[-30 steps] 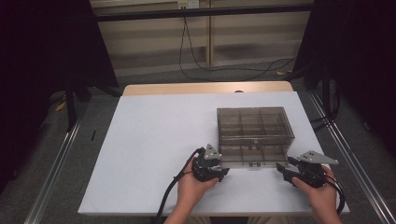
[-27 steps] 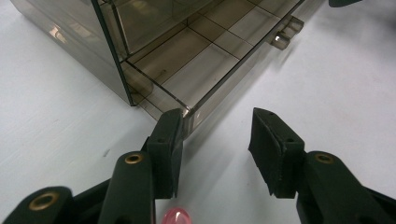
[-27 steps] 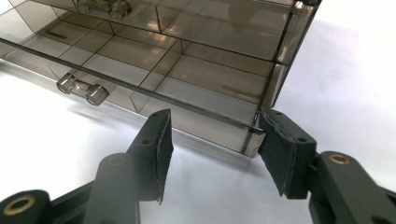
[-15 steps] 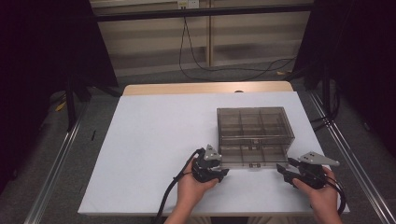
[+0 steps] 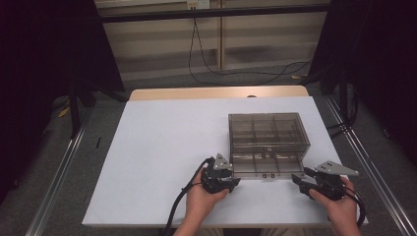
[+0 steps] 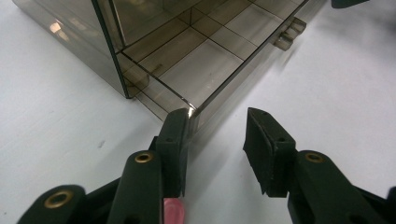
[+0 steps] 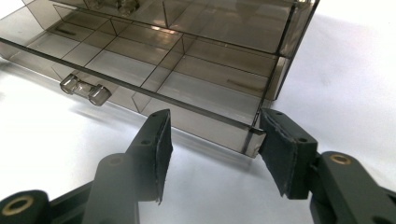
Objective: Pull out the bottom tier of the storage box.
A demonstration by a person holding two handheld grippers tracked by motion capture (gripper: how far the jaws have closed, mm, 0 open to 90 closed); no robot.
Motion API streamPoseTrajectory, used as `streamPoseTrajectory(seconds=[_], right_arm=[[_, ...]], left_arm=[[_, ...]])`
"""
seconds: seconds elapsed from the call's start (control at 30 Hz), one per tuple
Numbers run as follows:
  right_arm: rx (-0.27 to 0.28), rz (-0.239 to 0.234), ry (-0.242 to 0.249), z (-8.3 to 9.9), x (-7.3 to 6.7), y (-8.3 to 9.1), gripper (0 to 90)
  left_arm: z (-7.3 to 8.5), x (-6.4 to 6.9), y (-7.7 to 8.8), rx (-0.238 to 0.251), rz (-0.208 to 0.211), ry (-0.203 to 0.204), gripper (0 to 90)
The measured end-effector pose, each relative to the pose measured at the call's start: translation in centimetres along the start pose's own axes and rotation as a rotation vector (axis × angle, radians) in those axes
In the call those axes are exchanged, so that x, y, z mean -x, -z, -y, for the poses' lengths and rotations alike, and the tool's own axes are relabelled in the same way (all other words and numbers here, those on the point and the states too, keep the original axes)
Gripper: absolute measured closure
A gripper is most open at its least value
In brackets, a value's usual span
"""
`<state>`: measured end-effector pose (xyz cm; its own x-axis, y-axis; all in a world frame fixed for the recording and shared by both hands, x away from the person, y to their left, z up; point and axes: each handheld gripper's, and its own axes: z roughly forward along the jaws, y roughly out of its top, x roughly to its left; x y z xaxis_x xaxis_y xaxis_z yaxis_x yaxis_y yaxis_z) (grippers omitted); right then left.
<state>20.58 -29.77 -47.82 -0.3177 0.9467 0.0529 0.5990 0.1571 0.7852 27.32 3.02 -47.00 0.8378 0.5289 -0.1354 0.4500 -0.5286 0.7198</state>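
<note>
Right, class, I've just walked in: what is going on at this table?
A person holds a gripper in each hand at the near side of a smoky clear drawer box on a white table. The drawer is pulled partly out. The left gripper sits at the drawer's front left corner, one pad against it, its jaws just having been closing. The right gripper straddles the front right corner, jaws apart. The compartments in view look empty.

open table left, organiser box right
</note>
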Motion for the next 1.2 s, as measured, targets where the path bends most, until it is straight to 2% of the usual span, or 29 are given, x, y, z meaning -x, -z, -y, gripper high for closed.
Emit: streamPoseTrajectory(seconds=[0.13, 0.33, 0.83, 0.97, 1.1, 1.2], right_arm=[[-0.001, -0.003, 0.000, 0.06, 0.01, 0.09, 45.5], [-0.003, -0.004, -0.001, 0.10, -0.07, 0.21, 45.4], [-0.004, -0.004, -0.003, 0.22, -0.16, 0.46, 45.2], [-0.001, -0.004, -0.001, 0.25, -0.17, 0.50, 45.2], [-0.001, -0.005, 0.000, 0.29, -0.16, 0.56, 45.2], [-0.004, -0.005, -0.001, 0.29, -0.20, 0.62, 45.3]], left_arm=[[0.14, 0.02, -0.05, 0.001, 0.002, -0.006, 61.0], [0.25, 0.02, -0.07, 0.009, 0.005, 0.007, 62.2], [0.33, 0.12, 0.14, -0.008, 0.012, -0.004, 63.0], [0.43, 0.21, 0.08, 0.004, 0.011, 0.000, 63.0], [0.50, 0.26, 0.17, -0.006, 0.013, -0.015, 63.2], [0.55, 0.36, 0.16, 0.000, 0.011, -0.005, 63.4]])
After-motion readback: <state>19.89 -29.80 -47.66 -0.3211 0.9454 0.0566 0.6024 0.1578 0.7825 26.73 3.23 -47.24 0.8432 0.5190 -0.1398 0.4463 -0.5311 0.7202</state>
